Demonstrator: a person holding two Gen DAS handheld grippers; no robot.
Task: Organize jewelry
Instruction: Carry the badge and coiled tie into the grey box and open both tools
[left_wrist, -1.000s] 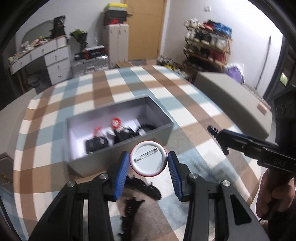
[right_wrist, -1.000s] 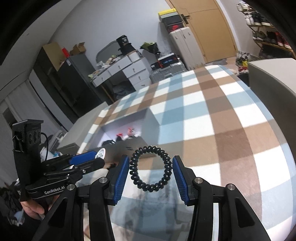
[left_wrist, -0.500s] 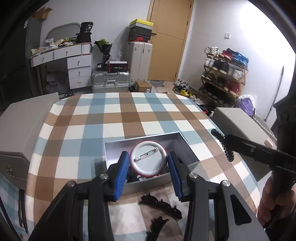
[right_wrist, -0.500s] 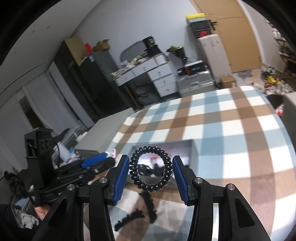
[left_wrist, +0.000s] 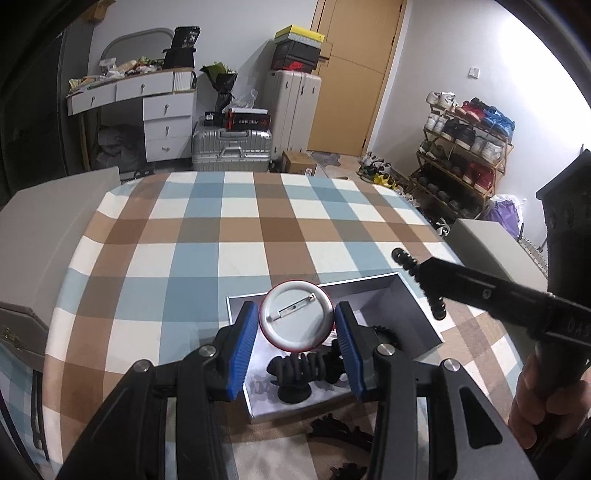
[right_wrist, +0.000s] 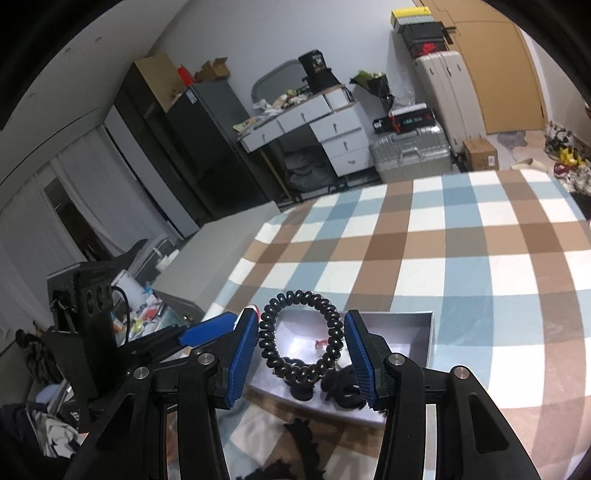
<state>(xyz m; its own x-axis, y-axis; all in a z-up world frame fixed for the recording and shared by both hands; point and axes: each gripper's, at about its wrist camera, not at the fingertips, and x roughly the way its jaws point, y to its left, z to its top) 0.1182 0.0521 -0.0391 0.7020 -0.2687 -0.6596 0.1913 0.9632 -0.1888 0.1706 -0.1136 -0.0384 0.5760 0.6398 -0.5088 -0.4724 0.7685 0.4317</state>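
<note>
1. Both grippers are loaded and pointed toward the grey box (left_wrist: 413, 295), which serves as the landmark below. It sits open on a checked tablecloth (left_wrist: 221, 229).

2. Left gripper (left_wrist: 297, 341): its blue pads pinch a round pin badge (left_wrist: 297, 319) by its rim, the back with its pin clasp toward the camera. The badge hangs above the box's left half, over a clump of black hair ties (left_wrist: 306, 365) on the box floor.

3. Right gripper (right_wrist: 302, 354): its jaws are part closed on a black spiral hair tie (right_wrist: 301, 338), held upright as a ring and touched on both sides by the pads. In the right wrist view the ring appears over the box's near-left part; the box (right_wrist: 424, 343) extends to the right of it.

4. In the left wrist view the right gripper (left_wrist: 424, 280) enters from the right, and the spiral tie shows at its tips by the box's far right corner.

5. Governing relation, as a judgement: each carried item lies above the box and the open interior lies below and slightly ahead of each gripper, so release appears to need only a short descent. The box's long axis runs left to right across both views, leaving each hand its own end.

6. Loose black pieces (left_wrist: 340, 432) lie on the cloth just in front of the box's near wall, not yet put away.
</note>
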